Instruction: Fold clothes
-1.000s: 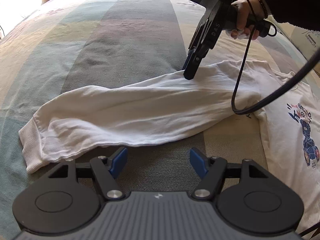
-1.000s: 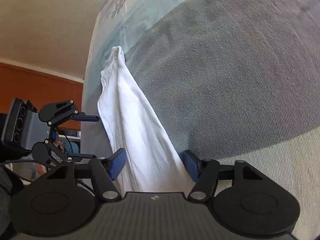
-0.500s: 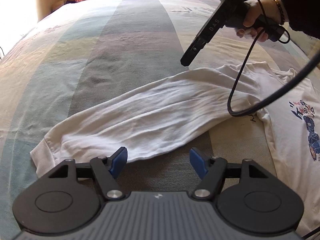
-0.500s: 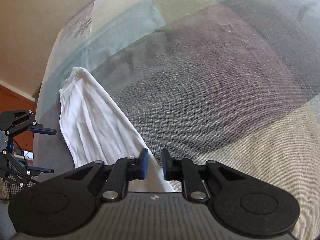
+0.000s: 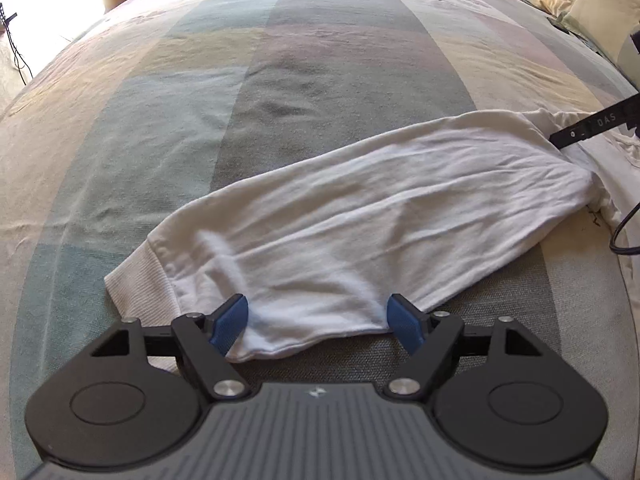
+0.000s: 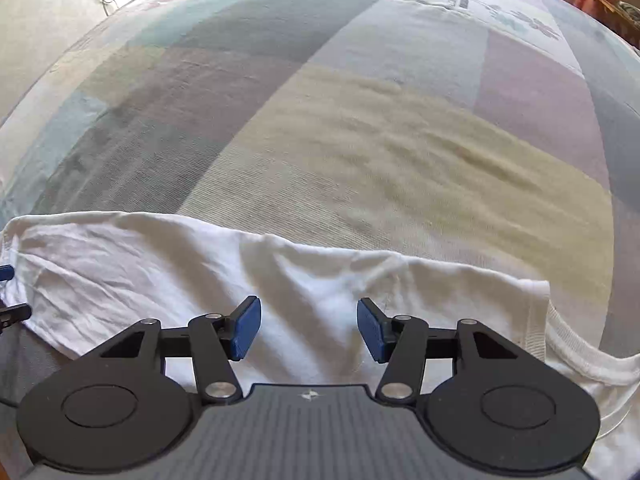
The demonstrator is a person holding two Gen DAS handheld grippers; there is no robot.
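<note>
Here the left gripper (image 5: pixel 316 320) hangs spread over the white sleeve's cuff end (image 5: pixel 140 280), the right gripper (image 6: pixel 309 328) spread above its shoulder on the bed (image 5: pixel 320 60).

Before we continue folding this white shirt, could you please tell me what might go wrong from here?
1. The left claw is open over the sleeve near its cuff; closing may pinch only the top layer.
2. The sleeve is wrinkled, so creases could get folded in.
3. A black cable hangs beside the shirt and might snag the fabric.
</note>
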